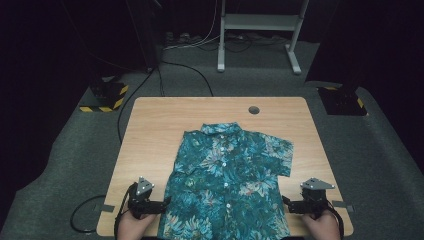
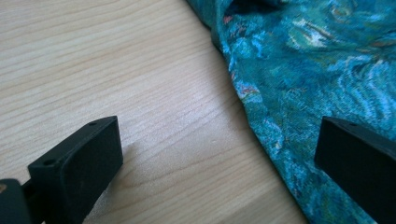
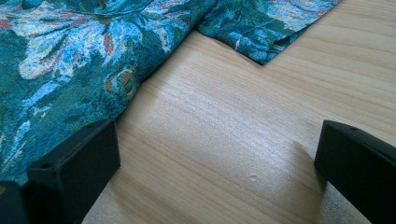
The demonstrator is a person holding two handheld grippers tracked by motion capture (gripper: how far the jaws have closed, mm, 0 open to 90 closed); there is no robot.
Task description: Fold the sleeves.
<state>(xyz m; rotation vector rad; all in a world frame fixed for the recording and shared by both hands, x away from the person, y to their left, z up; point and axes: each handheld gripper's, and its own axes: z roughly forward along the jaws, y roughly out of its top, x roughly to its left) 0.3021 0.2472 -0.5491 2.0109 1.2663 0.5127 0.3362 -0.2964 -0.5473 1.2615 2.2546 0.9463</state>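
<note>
A teal short-sleeved shirt (image 1: 227, 175) with a floral print lies flat and buttoned on the wooden table (image 1: 150, 130), collar away from me. My left gripper (image 1: 161, 204) sits at the shirt's lower left edge, jaws wide open; in the left gripper view (image 2: 217, 154) one jaw is over bare wood and the other over the shirt's (image 2: 317, 70) side hem. My right gripper (image 1: 287, 204) rests at the lower right edge, also open and holding nothing. Seen from the right gripper view (image 3: 217, 156), the shirt (image 3: 70, 60) lies to the left, with its sleeve (image 3: 261, 28) ahead.
A round cable hole (image 1: 254, 109) sits near the table's far edge. Grey carpet surrounds the table. A white stand frame (image 1: 260, 30) and cables lie beyond it, with yellow-black striped bases (image 1: 105, 97) at the far left and right.
</note>
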